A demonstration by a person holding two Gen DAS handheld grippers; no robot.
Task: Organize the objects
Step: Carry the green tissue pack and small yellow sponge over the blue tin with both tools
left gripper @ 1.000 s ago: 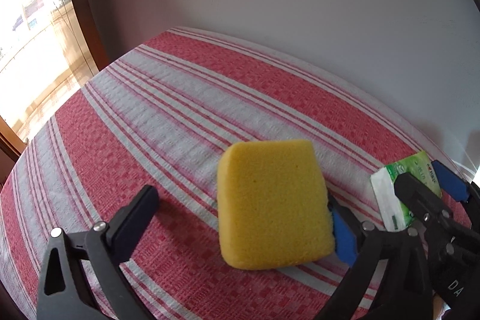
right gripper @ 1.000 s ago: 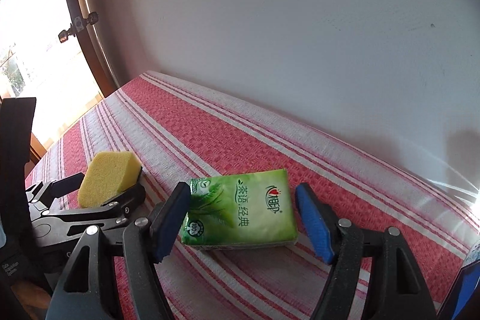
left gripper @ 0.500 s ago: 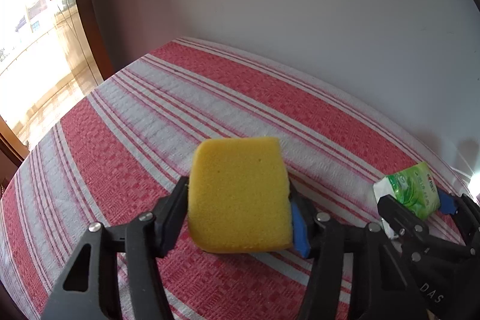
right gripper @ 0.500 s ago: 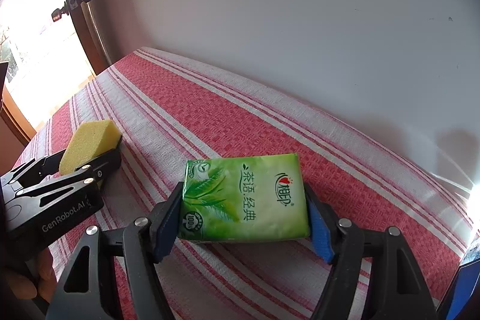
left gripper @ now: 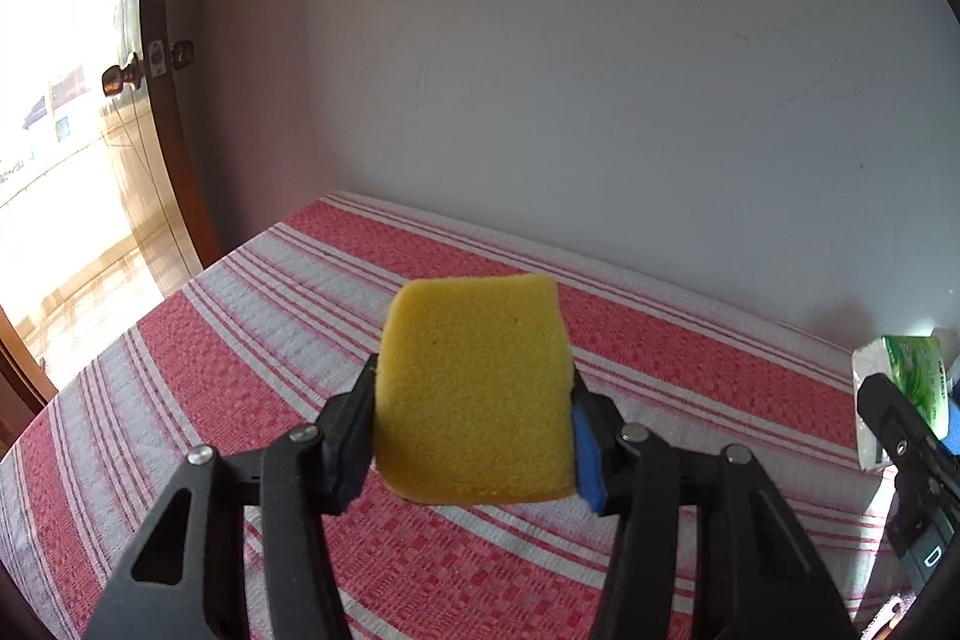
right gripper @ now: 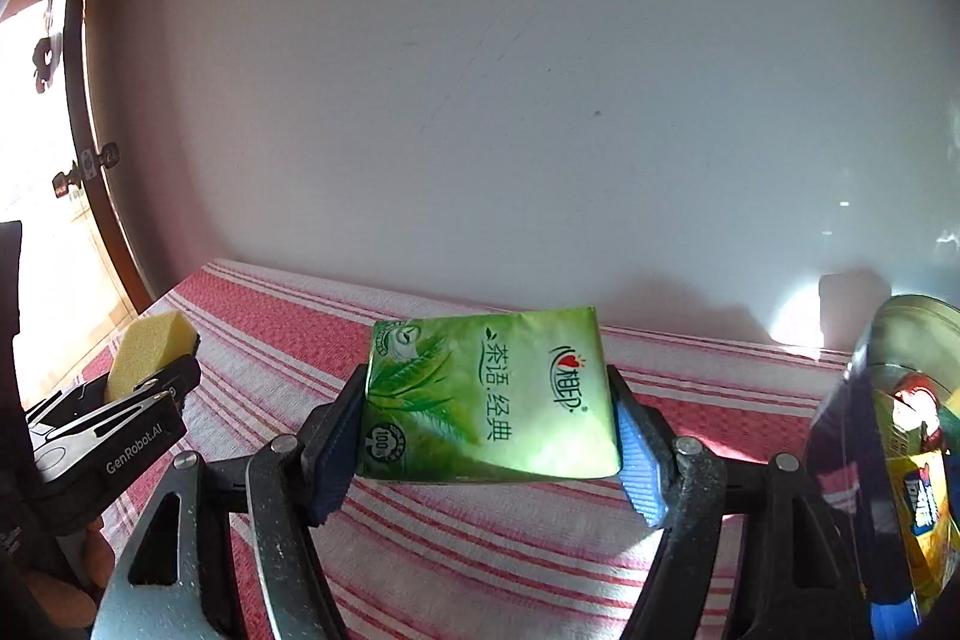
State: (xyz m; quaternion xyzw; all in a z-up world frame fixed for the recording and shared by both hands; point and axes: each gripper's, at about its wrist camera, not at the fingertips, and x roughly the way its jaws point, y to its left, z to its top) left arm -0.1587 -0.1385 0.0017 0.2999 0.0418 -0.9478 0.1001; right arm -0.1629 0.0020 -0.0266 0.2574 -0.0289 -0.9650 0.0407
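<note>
A yellow sponge (left gripper: 474,388) hangs above the red-and-white striped cloth (left gripper: 270,340). My left gripper (left gripper: 473,439) holds it, its jaws still closing, with both pads pressed into the sponge's sides. A green tissue pack (right gripper: 486,394) is raised off the cloth with my right gripper (right gripper: 486,451) shut on it, one pad on each short end. The right wrist view shows the left gripper (right gripper: 150,388) and sponge (right gripper: 150,349) at far left. The tissue pack (left gripper: 900,382) appears at the right edge of the left wrist view.
A plain wall (left gripper: 600,100) rises right behind the table. A wooden door frame with a handle (left gripper: 120,79) stands at the left. A container with colourful packets (right gripper: 906,436) sits at the right edge. A person's hand (right gripper: 90,550) holds the left gripper.
My left gripper's jaws went from wide open to closed on the sponge and lifted it off the cloth. The right gripper raised the tissue pack. Both views tilted up toward the wall.
</note>
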